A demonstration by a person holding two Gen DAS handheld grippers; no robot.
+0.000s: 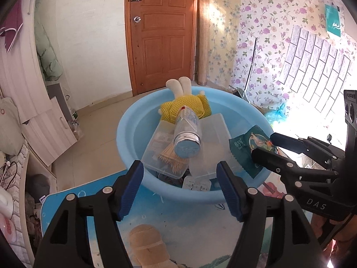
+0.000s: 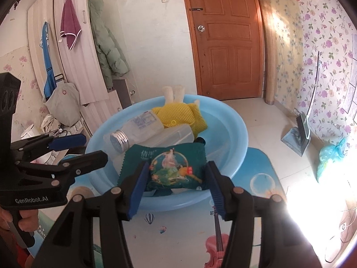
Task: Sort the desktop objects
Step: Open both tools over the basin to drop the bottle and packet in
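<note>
Two grippers work at the blue basin [image 2: 236,138] on the tabletop [image 2: 169,227]: the right gripper [image 2: 176,187] has its jaws pinching a green snack packet [image 2: 171,165] over the basin's near rim. Left gripper [image 1: 179,187] hangs beside it, jaws spread, holding nothing, before a bottle [image 1: 186,131] lying inside.

A home bedroom: wooden door [image 2: 225,38], floral wallpaper [image 1: 263,44], wardrobe [image 2: 69,51] hung with a green jacket [image 2: 107,44].
</note>
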